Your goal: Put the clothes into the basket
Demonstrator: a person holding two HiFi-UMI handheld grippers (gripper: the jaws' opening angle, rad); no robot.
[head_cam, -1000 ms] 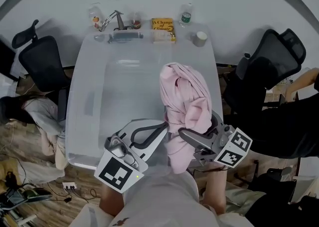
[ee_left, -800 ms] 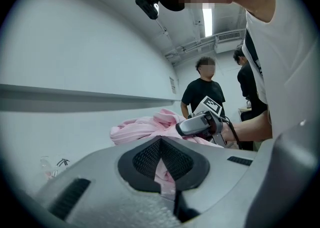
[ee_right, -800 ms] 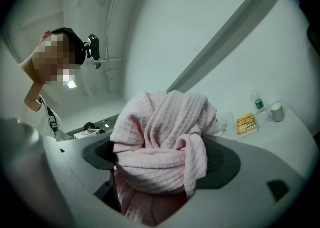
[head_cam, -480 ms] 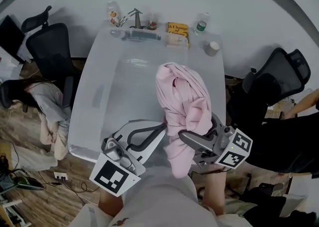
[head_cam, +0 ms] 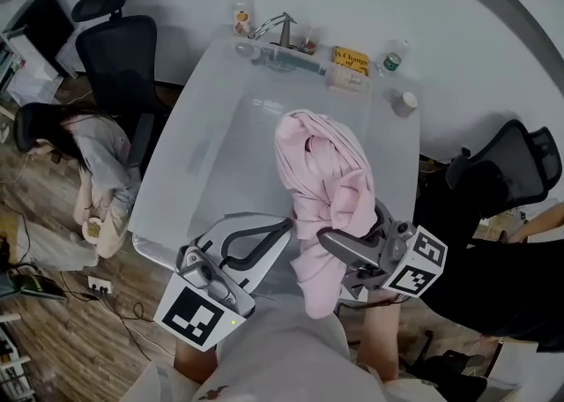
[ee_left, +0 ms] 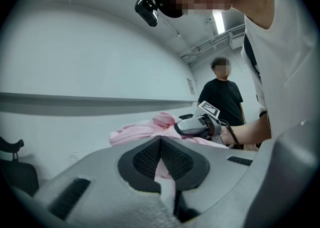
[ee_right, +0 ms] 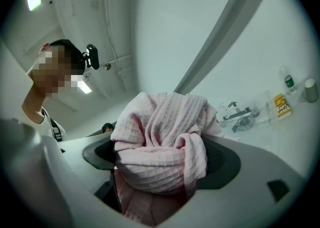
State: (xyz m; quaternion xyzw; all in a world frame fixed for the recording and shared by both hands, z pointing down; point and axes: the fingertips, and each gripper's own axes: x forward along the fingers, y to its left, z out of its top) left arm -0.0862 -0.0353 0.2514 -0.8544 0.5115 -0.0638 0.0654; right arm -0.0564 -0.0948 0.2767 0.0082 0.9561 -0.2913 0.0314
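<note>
A pink waffle-knit cloth [head_cam: 326, 180] is bunched up and held in the air over the near end of a white table [head_cam: 229, 136]. My right gripper [head_cam: 339, 246] is closed on the thick bundle [ee_right: 160, 142], which fills the space between its pads. From the left, my left gripper [head_cam: 286, 226] meets the cloth's lower left side. Its pads [ee_left: 145, 159] are together, with a strip of pink between them. The left gripper view shows the cloth [ee_left: 145, 129] and the right gripper [ee_left: 197, 124] beyond. No basket is in view.
The table's far end carries a yellow book [head_cam: 351, 61], bottles [head_cam: 390, 58], a cup [head_cam: 404, 102] and a metal fixture [head_cam: 278, 30]. Black office chairs stand at left [head_cam: 119, 65] and right [head_cam: 502, 171]. A person [head_cam: 97, 162] sits low at the left; another person in black [ee_left: 222, 97] stands nearby.
The head view has swung, so the table now slants toward the upper right and more floor shows at the left. Both grippers and the cloth keep the same pose.
</note>
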